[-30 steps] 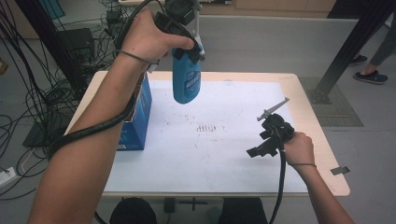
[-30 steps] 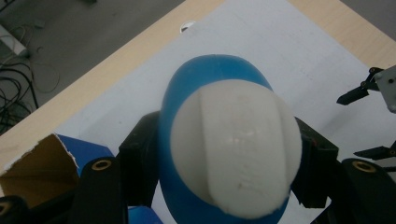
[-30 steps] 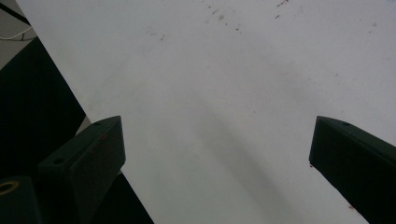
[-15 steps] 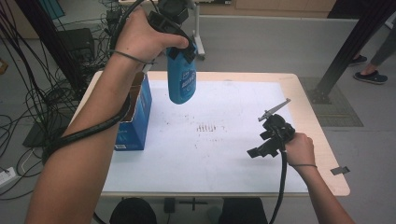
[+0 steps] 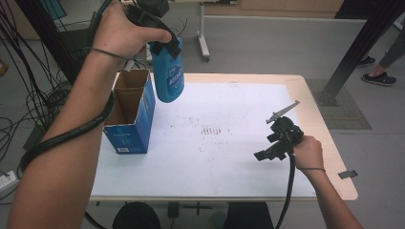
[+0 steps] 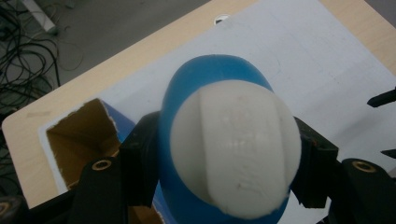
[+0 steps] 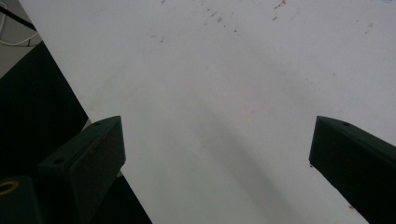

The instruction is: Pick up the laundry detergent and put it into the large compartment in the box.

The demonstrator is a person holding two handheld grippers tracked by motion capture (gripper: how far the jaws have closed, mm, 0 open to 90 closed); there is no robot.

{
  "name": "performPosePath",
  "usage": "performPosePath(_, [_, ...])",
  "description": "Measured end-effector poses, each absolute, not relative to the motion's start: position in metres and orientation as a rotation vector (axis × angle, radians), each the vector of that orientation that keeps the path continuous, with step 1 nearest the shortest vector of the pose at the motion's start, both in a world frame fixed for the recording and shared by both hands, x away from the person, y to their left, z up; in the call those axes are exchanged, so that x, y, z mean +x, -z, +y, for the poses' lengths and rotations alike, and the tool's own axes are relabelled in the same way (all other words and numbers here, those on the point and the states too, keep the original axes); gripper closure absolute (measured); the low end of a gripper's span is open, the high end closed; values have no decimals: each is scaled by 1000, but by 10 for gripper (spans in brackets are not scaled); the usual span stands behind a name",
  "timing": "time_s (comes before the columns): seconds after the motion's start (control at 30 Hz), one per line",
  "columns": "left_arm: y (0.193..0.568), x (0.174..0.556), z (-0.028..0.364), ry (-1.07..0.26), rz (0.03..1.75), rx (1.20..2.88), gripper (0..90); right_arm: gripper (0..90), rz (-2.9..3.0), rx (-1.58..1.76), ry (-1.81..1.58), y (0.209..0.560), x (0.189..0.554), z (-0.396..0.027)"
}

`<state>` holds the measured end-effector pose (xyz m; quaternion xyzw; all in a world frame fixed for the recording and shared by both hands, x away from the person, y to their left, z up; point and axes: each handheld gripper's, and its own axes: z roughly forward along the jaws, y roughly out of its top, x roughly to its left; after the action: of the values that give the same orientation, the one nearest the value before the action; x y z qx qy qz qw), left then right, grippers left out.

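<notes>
Left gripper (image 5: 165, 40): you hold it raised above the far left part of the counter (image 5: 248, 78), with its fingers (image 6: 140, 158) pointing down and clamped on the bottle.
Left fingers: closed on the bottle from both sides just under its cap, as the left gripper view shows; they are as tight as the bottle's width lets them be.
Bottle (image 5: 168, 71): blue, with a white cap (image 6: 233, 154). It hangs upright in the air, cap up, clear of the counter, beside the box and just past its right-hand edge in the high view.
Box (image 5: 129, 114): blue card with a brown inside, standing upright on the left part of the counter with its top flaps open. In the left gripper view its open mouth (image 6: 81, 137) lies below and to the left of the bottle.
Right gripper (image 5: 260, 155): your right hand (image 5: 309, 153) holds it low over the right part of the counter, well apart from the bottle and the box.
Right fingers (image 7: 84, 154): spread wide in the right gripper view, with nothing between them but the white sheet.
Sheet (image 5: 239, 143): white, covering most of the counter, with small reddish specks near its middle.
</notes>
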<state>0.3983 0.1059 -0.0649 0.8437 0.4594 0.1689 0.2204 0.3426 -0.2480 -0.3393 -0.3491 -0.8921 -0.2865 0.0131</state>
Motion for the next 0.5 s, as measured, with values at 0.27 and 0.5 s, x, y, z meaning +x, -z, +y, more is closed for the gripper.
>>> performPosePath(0.27, [63,402,136,-494,1379,2271,377,34,-2773,-1078,904,340,344,-246])
performPosePath(0.5, [61,404,164,-523,1454,2234,376,34,-2771,-1065,906,341,346,-243])
